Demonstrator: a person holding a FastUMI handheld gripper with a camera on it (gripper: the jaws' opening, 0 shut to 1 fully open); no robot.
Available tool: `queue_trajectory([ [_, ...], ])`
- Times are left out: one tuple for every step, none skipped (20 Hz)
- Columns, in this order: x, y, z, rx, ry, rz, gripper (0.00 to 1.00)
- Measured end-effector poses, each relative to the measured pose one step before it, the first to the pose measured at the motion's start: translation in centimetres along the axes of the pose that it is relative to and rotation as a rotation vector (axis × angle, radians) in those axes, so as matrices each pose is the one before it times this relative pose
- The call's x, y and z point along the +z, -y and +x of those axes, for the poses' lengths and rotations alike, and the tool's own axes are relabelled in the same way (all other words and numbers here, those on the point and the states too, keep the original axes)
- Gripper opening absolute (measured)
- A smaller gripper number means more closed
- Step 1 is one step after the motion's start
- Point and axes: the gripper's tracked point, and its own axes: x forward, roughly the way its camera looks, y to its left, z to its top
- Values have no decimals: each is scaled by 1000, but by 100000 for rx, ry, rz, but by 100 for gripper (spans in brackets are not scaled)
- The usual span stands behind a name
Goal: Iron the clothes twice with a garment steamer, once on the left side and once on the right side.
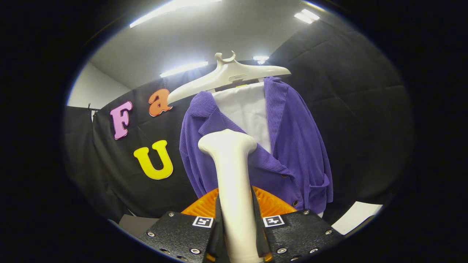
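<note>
garment steamer [234,175]: cream-white handle and head, plain, no pattern.
cardigan [292,146]: purple, fine vertical ribbing, small dark buttons down the front edge.
inner garment [246,109]: plain white, showing in the cardigan's open neck.
hanger [228,75]: off-white, unpatterned.
orange disc [270,202]: bright orange with a ribbed or gridded texture, possibly a base; too hidden to tell.
ceiling [204,36]: pale grey with white light strips.
gripper [238,226]: square black-and-white markers on speckled plates.
</note>
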Motion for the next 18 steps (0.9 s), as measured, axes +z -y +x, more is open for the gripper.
queue_trajectory([
  [-886, 367, -54, -690, -1678, -778, 34],
  [-1053, 340, -153, -352, -1974, -1328, 35],
  [-1009, 263, -60, -52, -1860, -1853, 35],
  [-1138, 272, -167, -233, -1639, -1730, 35],
  [-860, 239, -85, -178, -918, -1131, 35],
  [-1020, 97, 53, 159, -1560, -930, 35],
  [-1095, -14, 151, 116, -2158, -1375, 35],
  [-1190, 18, 280, -364, -1970, -1498, 35],
  [-1086, -19, 224, 218, -1514, -2214, 35],
  [-1015, -43, 405, 176, -1606, -1350, 35],
  [-1055, 63, 350, -635, -1860, -566, 35],
  [-1328, 345, -34, -741, -1471, -701, 35],
  [-1019, 514, -36, -649, -1201, -791, 35],
  [-919, 412, -141, -574, -854, -190, 35],
  [-604, 130, 117, -23, -704, 432, 35],
  [-438, -51, 215, 254, -238, 867, 35],
  [-381, 89, 184, 261, -288, 775, 35],
  [-677, 88, 95, 362, -909, 631, 35],
])
